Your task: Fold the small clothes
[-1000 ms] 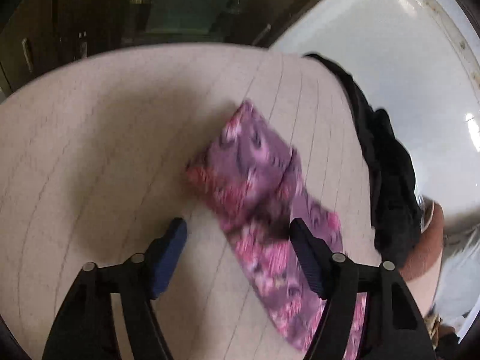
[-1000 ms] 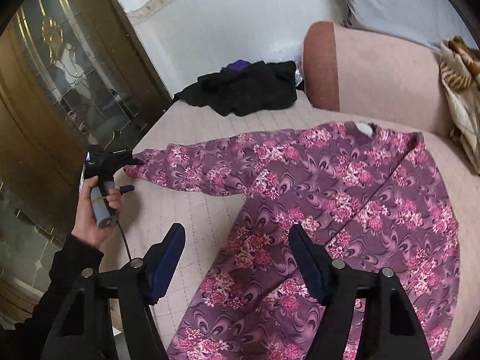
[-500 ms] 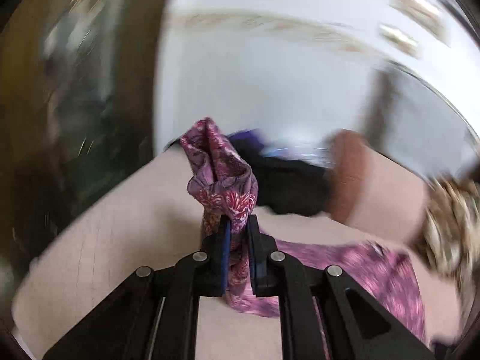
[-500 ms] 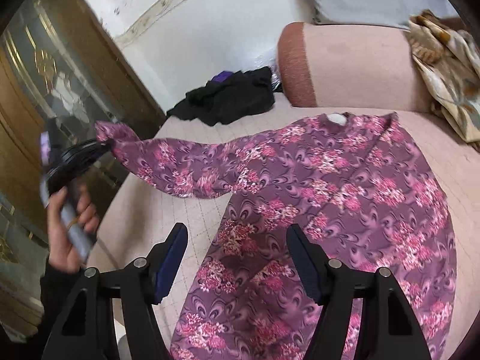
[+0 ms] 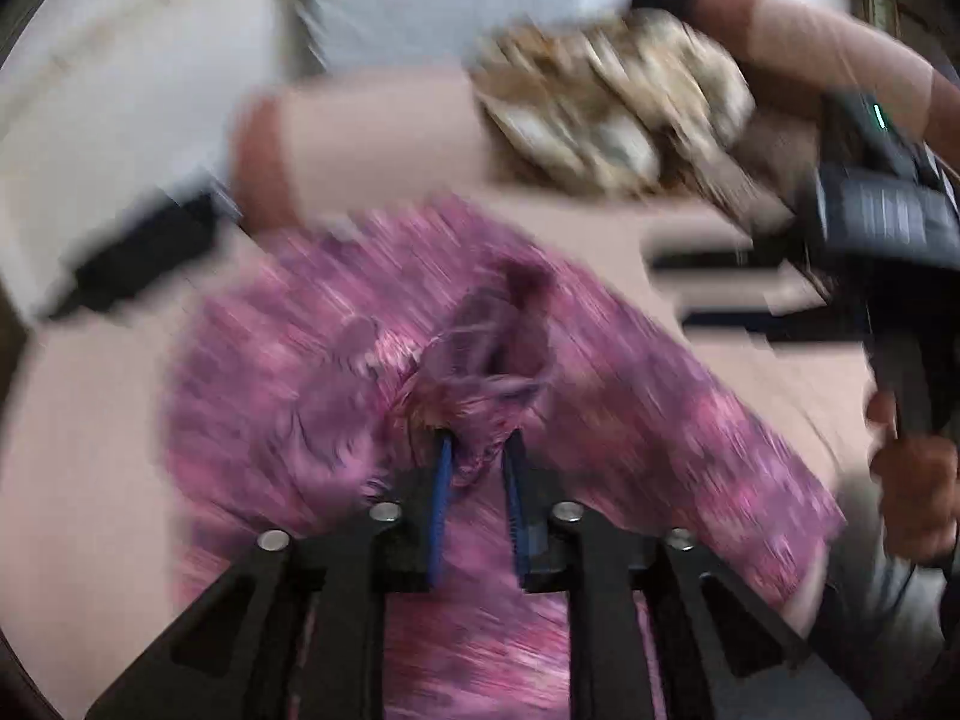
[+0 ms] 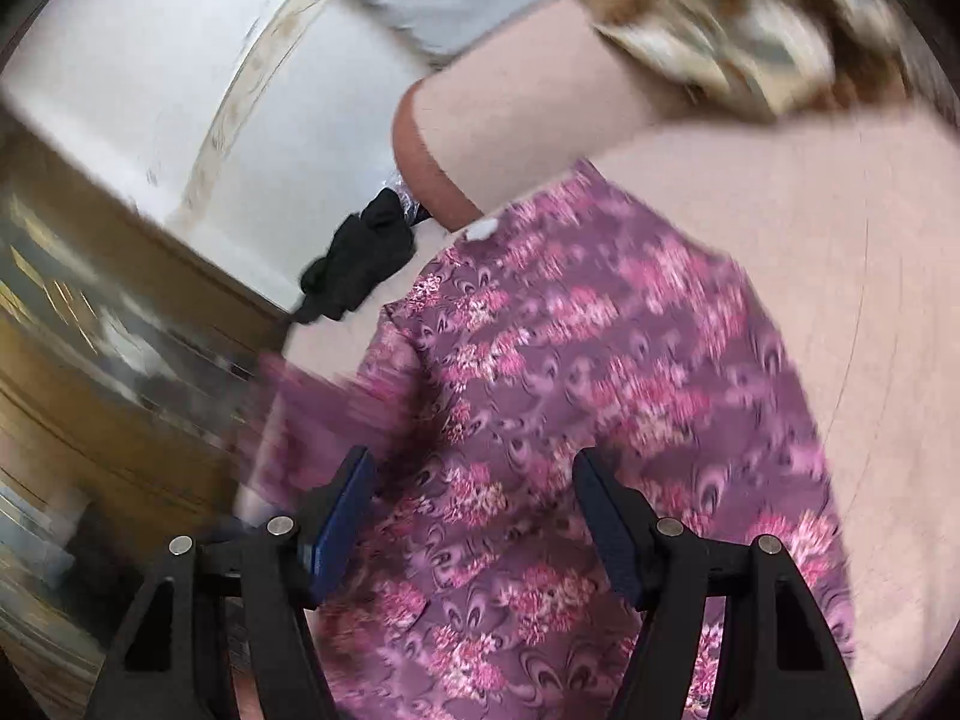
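Our left gripper point(image 5: 477, 450) pinches a bunched sleeve end of the purple floral garment point(image 6: 576, 396), holding it above the garment's body, which lies spread on the pink quilted surface point(image 6: 840, 240). Our right gripper point(image 6: 474, 480) hovers over the garment with its jaws spread wide, gripping nothing. A black heap of clothes point(image 6: 360, 264) sits near the collar.

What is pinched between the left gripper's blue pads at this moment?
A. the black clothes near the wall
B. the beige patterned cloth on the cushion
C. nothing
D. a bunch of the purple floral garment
D: in the left wrist view the left gripper has its pads close together on a bunch of the purple floral garment.
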A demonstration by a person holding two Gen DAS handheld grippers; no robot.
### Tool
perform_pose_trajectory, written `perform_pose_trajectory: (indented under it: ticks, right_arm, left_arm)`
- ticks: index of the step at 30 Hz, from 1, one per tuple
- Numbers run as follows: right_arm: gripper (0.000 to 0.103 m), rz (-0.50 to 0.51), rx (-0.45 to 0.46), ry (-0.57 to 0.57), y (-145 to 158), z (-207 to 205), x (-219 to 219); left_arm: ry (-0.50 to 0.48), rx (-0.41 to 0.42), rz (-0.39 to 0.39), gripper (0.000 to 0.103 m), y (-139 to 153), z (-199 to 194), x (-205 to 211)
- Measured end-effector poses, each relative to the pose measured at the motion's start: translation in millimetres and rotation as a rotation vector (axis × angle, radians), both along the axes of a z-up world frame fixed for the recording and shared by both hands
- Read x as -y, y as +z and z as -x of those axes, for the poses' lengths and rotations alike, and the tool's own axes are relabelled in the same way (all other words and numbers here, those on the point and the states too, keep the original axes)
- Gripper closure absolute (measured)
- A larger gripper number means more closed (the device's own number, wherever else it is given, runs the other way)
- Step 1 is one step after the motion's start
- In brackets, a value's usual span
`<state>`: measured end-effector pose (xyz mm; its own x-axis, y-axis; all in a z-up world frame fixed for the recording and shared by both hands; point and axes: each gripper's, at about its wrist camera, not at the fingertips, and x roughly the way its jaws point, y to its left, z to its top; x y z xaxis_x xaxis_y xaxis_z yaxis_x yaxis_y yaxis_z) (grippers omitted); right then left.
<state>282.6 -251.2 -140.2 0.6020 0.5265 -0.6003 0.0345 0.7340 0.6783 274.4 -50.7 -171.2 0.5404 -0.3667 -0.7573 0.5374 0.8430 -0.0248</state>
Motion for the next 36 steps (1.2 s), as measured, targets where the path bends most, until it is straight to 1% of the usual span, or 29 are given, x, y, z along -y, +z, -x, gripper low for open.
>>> perform_pose_trajectory:
  ticks: [2, 4, 5, 6, 7, 8, 9, 11, 12, 13, 14, 15, 16, 17, 18, 19, 20, 21, 23, 25, 27, 28, 30, 31, 32, 33, 34, 35, 36]
  right_arm:
    - [0.028, -0.066, -0.028, -0.02, -23, 2, 21]
    - [0.028, -0.099, -0.06, -0.026, -41, 4, 30]
    - [0.027, -0.122, -0.074, -0.018, -50, 3, 32]
    - [0.026, -0.149, -0.089, -0.004, -58, 2, 32]
    - [0.026, -0.18, -0.103, 0.015, -66, 0, 29]
    - [0.026, -0.18, -0.112, 0.027, -72, -2, 26]
    - [0.026, -0.16, -0.131, 0.038, -78, -5, 20]
    - [0.026, -0.118, -0.176, 0.051, -90, -14, 8]
    - [0.028, -0.102, -0.192, 0.07, -96, -20, -2]
    - [0.032, -0.093, -0.194, 0.098, -100, -25, -11]
    - [0.033, -0.059, -0.198, 0.125, -103, -30, -24]
    - [0.041, 0.016, -0.213, 0.135, -105, -34, -36]
    - [0.068, 0.112, -0.231, 0.133, -103, -37, -47]
    - [0.085, 0.184, -0.235, 0.143, -95, -38, -56]
    - [0.09, 0.167, -0.228, 0.162, -86, -36, -60]
    - [0.09, 0.097, -0.198, 0.168, -70, -29, -57]
    - [0.091, 0.052, -0.152, 0.177, -51, -20, -54]
    - [0.091, 0.033, -0.106, 0.182, -32, -10, -51]
    - [0.091, 0.014, -0.006, 0.175, 6, 16, -40]
    - [0.09, 0.029, 0.016, 0.153, 17, 31, -32]
    - [0.09, 0.073, -0.043, 0.136, -2, 32, -22]
    - [0.09, 0.09, -0.105, 0.112, -20, 29, -16]
    - [0.09, 0.056, -0.166, 0.081, -45, 31, -2]
    - [0.09, 0.043, -0.166, 0.069, -46, 33, 2]
    - [0.09, 0.025, -0.139, 0.063, -41, 40, 8]
    - [0.09, 0.034, -0.11, 0.066, -34, 46, 11]
    - [0.09, 0.072, -0.103, 0.062, -31, 49, 13]
    - [0.087, 0.134, -0.113, 0.064, -33, 48, 13]
    - [0.079, 0.222, -0.141, 0.085, -41, 44, 9]
  left_arm:
    - [-0.024, -0.086, -0.046, 0.083, -24, 9, 18]
    - [-0.031, -0.107, -0.05, 0.079, -28, 17, 17]
    - [-0.027, -0.108, -0.04, 0.064, -23, 21, 13]
    - [-0.011, -0.105, -0.034, 0.044, -19, 22, 10]
    - [0.024, -0.093, -0.022, 0.038, -11, 22, 3]
    - [0.067, -0.082, 0.001, 0.035, -3, 21, -8]
    - [0.094, -0.086, 0.019, 0.034, 2, 19, -18]
    - [0.203, -0.14, 0.07, 0.032, 6, 2, -42]
    - [0.263, -0.162, 0.083, 0.032, 6, -2, -56]
    - [0.33, -0.183, 0.079, 0.031, 2, -12, -67]
    - [0.403, -0.204, 0.067, 0.029, -3, -21, -79]
    - [0.485, -0.237, 0.071, 0.029, -11, -33, -95]
    - [0.548, -0.282, 0.102, 0.029, -18, -43, -111]
    - [0.6, -0.326, 0.142, 0.029, -21, -49, -127]
    - [0.632, -0.352, 0.179, 0.029, -23, -51, -139]
    - [0.662, -0.374, 0.23, 0.029, -23, -53, -152]
    - [0.677, -0.386, 0.277, 0.028, -22, -55, -161]
    - [0.682, -0.397, 0.315, 0.025, -24, -58, -169]
    - [0.706, -0.434, 0.341, 0.024, -36, -68, -179]
    - [0.739, -0.463, 0.354, 0.024, -47, -75, -184]
    - [0.758, -0.479, 0.383, 0.024, -54, -82, -186]
    - [0.764, -0.479, 0.399, 0.024, -54, -83, -186]
    - [0.761, -0.476, 0.435, 0.024, -50, -84, -186]
    - [0.759, -0.471, 0.455, 0.024, -48, -84, -186]
    - [0.758, -0.465, 0.466, 0.024, -46, -84, -186]
    - [0.758, -0.463, 0.469, 0.024, -47, -90, -186]
    - [0.757, -0.463, 0.47, 0.024, -48, -94, -186]
    - [0.759, -0.47, 0.476, 0.024, -50, -99, -186]
    - [0.763, -0.476, 0.487, 0.024, -51, -103, -187]
